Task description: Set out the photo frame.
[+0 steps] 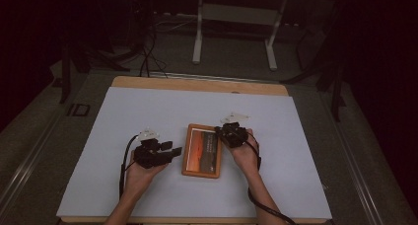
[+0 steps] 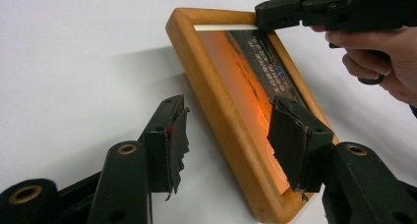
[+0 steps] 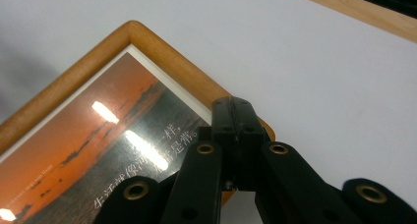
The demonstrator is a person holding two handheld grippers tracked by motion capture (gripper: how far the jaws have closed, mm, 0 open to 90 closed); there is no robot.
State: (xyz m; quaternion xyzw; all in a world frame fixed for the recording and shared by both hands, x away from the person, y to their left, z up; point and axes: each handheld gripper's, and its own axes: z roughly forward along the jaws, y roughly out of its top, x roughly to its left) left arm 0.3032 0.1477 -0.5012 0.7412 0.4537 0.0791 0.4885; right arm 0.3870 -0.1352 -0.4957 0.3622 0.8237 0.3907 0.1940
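Observation:
A wooden picture frame holding an orange sunset print lies flat in the middle of the white sheet. My left gripper is open at the frame's left side. In the left gripper view its jaws straddle the frame's near wooden edge, one finger on the sheet and the other finger over the print. My right gripper is shut, its tip resting on the frame's far right corner. In the right gripper view the closed jaws sit over the frame's edge, gripping nothing that I can see.
The white sheet covers a wooden table. Beyond the table the floor is dark, with cables and the white legs of another table. A hand holds each gripper from the near side.

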